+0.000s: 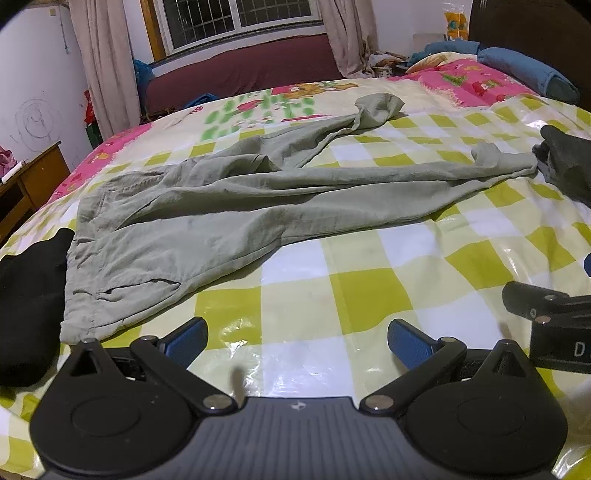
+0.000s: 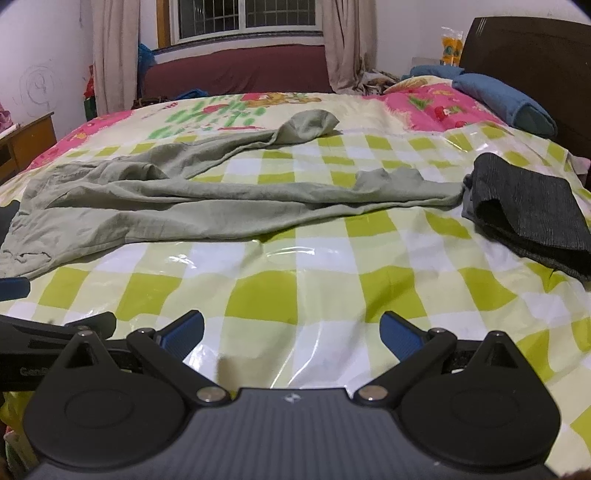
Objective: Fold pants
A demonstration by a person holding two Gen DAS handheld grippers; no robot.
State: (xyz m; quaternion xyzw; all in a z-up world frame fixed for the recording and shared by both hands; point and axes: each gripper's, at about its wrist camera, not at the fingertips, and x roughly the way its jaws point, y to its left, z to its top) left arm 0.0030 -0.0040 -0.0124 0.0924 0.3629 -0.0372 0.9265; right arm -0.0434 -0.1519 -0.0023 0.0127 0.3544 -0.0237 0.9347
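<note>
Two wrist views, low over the near edge of the bed (image 1: 332, 288), both facing the window (image 1: 236, 18) wall.
Left view sits leftward, close to the pants (image 1: 192, 206) waistband; right view sits rightward, nearer the dark folded garment (image 2: 532, 206). Both share the pants, the checked cover, the blue pillow (image 2: 506, 103) and the headboard (image 2: 528, 55).

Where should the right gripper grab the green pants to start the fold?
Judging by the layout, the near leg's cuff of the green pants: come in from the right, low, pinching the hem. It lies flat and reachable beside the dark folded garment, and the right gripper is open.
</note>
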